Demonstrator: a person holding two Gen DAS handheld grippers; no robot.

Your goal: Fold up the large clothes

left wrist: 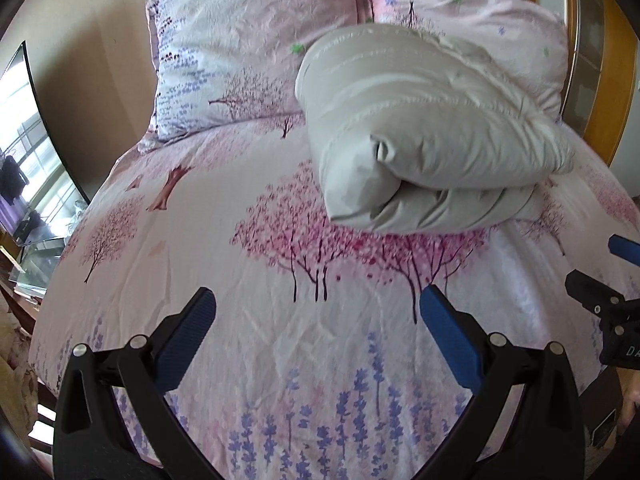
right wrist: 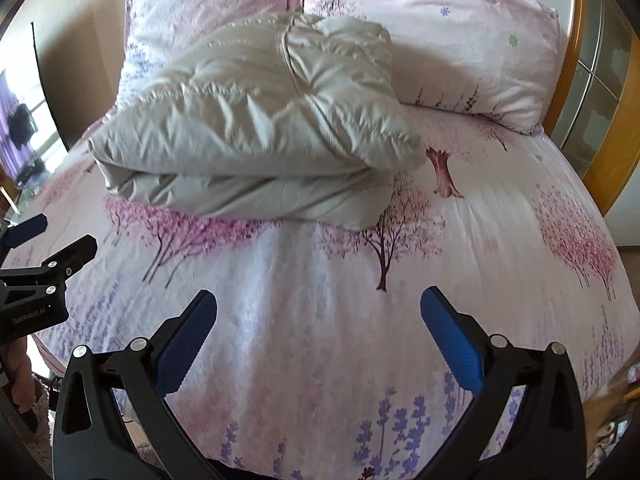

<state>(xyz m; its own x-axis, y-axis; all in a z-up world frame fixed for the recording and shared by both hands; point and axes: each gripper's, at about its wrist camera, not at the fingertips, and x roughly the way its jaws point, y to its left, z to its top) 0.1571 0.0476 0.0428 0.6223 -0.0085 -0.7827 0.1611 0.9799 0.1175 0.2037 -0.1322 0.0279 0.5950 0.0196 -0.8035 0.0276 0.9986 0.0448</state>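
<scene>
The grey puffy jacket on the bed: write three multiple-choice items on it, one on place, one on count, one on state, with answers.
1. Where does the jacket lie?
A. on the floor
B. on the bedspread, near the pillows
C. in a hand-held gripper

2. How many pillows are at the bed's head?
A. two
B. one
C. four

3. What state is the jacket in?
A. spread flat
B. hung up
C. folded into a bundle

Answers: B, it rests on the flowered cover; A, a left pillow and a right pillow show; C, layers are stacked.

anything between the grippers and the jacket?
Nothing visible. Only bare bedspread lies between the open left gripper, the open right gripper and the folded jacket; the pillows sit behind it.
</scene>
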